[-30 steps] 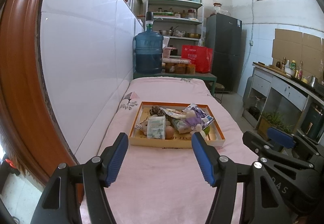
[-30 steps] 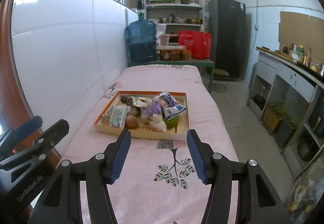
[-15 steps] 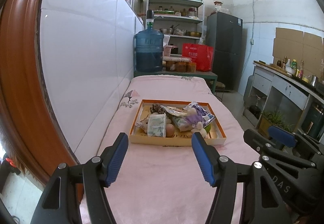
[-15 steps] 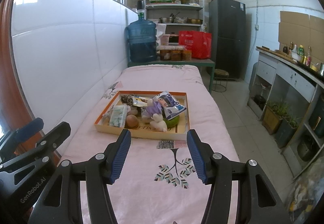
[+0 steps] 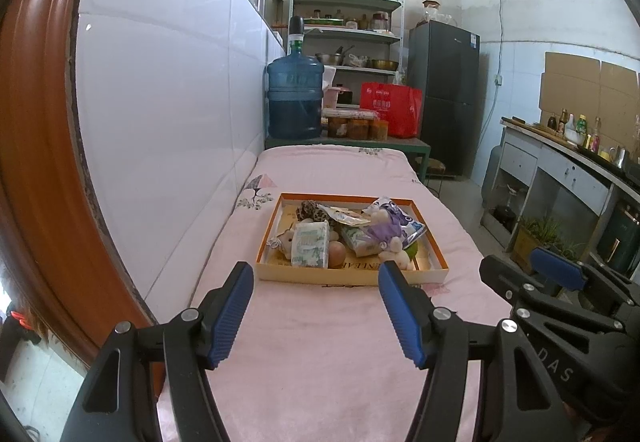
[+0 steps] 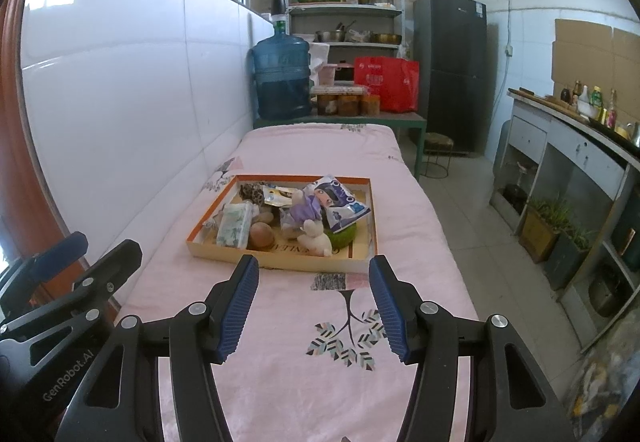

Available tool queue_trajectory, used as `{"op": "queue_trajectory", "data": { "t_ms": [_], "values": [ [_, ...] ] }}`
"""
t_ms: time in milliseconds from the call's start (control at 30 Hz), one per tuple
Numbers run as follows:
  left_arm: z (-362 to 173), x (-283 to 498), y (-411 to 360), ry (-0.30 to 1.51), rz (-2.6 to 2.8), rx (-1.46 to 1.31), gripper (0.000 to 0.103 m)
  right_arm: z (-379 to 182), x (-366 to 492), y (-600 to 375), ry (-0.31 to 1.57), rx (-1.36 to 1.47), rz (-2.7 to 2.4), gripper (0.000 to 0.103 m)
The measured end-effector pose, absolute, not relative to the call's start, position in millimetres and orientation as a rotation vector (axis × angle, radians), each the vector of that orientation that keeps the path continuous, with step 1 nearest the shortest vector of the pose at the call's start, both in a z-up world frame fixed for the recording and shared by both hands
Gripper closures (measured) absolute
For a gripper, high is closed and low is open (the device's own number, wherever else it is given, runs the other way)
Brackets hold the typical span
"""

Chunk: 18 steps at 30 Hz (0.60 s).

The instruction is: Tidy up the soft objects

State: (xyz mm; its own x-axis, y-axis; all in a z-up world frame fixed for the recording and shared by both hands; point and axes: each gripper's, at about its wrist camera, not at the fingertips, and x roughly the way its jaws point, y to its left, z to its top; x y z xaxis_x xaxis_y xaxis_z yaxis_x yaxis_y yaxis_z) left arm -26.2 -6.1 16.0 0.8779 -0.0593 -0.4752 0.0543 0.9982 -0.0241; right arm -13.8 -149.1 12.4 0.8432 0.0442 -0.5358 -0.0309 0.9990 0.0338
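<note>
Left wrist view showed the left gripper (image 5: 316,284) spread wide and empty, hovering over the pink bed (image 5: 320,354) just short of the tray (image 5: 352,276). The right gripper (image 6: 313,280), equally wide and empty, hung beside it on the aisle side. The soft things lay heaped in the tray, dead ahead of both; neither looked clearly nearer. The tray's long side faced the tools. Bare bed lay around the tray, with the wall (image 5: 168,122) beyond its left.

"GenRobot.AI" on left gripper (image 6: 66,370); "DAS" on right gripper (image 5: 560,372).
</note>
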Motion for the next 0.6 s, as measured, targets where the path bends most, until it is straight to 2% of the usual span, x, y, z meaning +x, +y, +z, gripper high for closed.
{"op": "queue_trajectory", "data": {
  "t_ms": [600],
  "values": [
    [13.4, -25.6, -6.4, 0.499, -0.058, -0.010, 0.038, 11.4, -12.3, -148.9, 0.566, 0.022, 0.040, 0.044]
  ]
}}
